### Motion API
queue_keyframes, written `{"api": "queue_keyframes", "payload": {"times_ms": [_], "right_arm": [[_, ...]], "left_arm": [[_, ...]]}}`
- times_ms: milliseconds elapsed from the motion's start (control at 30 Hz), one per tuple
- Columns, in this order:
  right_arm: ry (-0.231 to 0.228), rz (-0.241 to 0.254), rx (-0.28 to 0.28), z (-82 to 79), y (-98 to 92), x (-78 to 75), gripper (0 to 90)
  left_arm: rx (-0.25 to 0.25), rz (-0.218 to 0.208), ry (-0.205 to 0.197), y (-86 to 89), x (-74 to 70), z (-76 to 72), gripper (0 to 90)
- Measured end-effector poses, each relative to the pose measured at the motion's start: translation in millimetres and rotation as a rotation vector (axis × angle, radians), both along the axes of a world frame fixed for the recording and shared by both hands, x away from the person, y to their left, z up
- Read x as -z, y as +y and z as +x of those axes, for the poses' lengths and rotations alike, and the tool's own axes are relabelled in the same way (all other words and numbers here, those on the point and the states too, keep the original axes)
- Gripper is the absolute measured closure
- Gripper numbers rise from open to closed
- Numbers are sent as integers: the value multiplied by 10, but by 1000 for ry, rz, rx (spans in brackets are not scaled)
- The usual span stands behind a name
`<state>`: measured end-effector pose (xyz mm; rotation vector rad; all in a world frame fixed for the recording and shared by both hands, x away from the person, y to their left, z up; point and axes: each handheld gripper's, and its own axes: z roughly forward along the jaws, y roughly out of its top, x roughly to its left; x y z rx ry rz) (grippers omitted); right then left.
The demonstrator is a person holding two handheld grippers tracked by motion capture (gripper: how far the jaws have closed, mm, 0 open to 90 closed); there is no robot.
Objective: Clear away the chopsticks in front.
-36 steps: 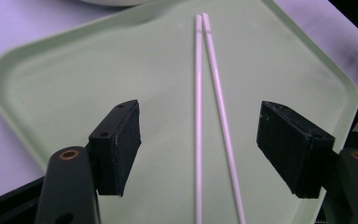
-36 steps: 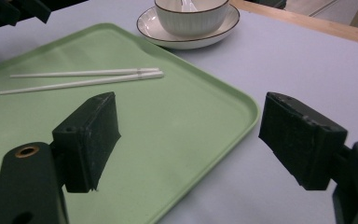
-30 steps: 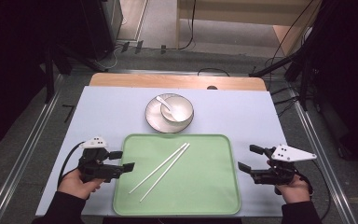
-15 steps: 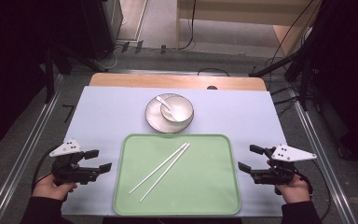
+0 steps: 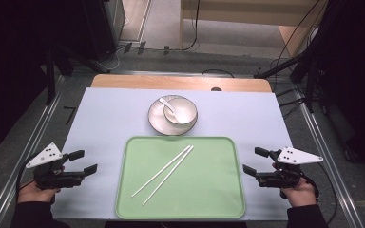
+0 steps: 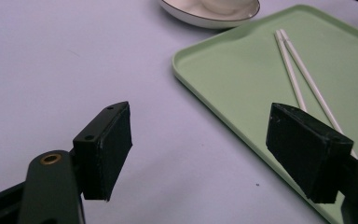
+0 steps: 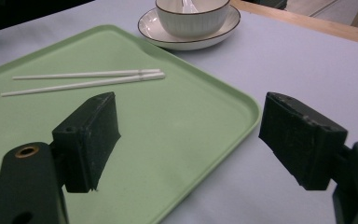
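Observation:
A pale green tray [image 5: 218, 199] lies at the table's near middle with two white chopsticks [image 5: 164, 171] laid diagonally across it. Behind the tray a white bowl [image 5: 180, 114] stands on a plate [image 5: 156, 121], with a white spoon [image 5: 167, 105] resting in the bowl. My left gripper [image 5: 86, 161] hovers open over the lavender mat, left of the tray, holding nothing. In the left gripper view its jaws stand wide apart [image 6: 200, 154], with the tray rim [image 6: 205, 88] and chopsticks [image 6: 298, 79] ahead. My right gripper [image 5: 252, 160] is open just right of the tray, empty [image 7: 186, 140].
A lavender mat [image 5: 109, 123] covers the tabletop, with a wooden strip [image 5: 180, 83] along the far edge. Metal rails run down both sides of the table. Cables and stands sit on the floor beyond. Bare mat stretches between each gripper and the plate [image 7: 168, 39].
My left gripper has drawn leftward, away from the tray's left rim toward the table's left edge. The right gripper, chopsticks and bowl have stayed put.

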<state>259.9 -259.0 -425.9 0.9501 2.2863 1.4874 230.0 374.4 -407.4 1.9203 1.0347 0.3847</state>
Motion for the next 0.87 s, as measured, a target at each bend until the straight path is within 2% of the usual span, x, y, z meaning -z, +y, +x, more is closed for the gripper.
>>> {"api": "queue_keyframes", "payload": {"times_ms": [133, 233, 500, 867], "right_arm": [[-5, 3, -2, 1, -1, -2, 204], [-6, 3, -2, 1, -2, -4, 204], [-5, 2, -3, 2, 2, -1, 204], [-3, 2, -5, 3, 2, 1, 204]], "left_arm": [[-8, -18, -38, 30, 0, -9, 223], [24, -27, -50, 29, 10, -14, 217], [13, -17, -49, 20, 17, -5, 210], [28, -10, -41, 12, 24, -1, 209]]}}
